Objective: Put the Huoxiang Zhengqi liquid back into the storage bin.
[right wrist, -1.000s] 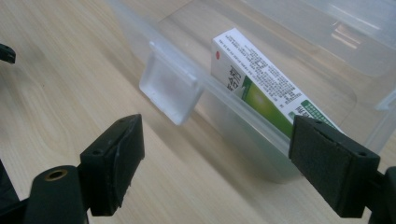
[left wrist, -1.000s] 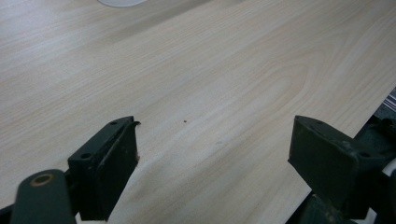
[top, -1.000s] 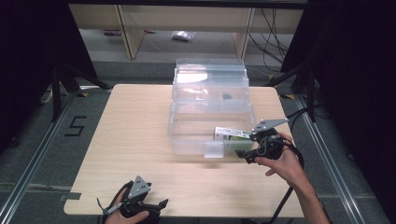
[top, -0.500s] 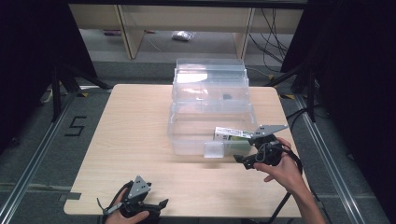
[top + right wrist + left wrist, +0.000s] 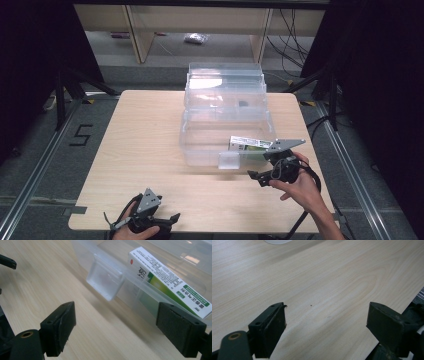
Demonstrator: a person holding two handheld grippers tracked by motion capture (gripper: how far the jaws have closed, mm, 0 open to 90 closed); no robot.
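Beside the box (image 5: 170, 277) (in bin (image 5: 110, 280)), right tool (image 5: 116, 326) gapes

Tongs (image 5: 327, 322) spread wide, bare wooden table (image 5: 332, 277)

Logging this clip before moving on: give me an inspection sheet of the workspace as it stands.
Surface: wooden table, bare in front.
Job's things: clear bin, stepped tiers; white-green box leaning inside its front tier; latch tab on the front wall.
Clutter: nothing seen on the table.
Grippers: right gripper open, empty, near the bin's front; left gripper open, empty, at the near edge.
Cables: one cable trails from the right gripper.
Surroundings: shelf unit behind, floor mark.
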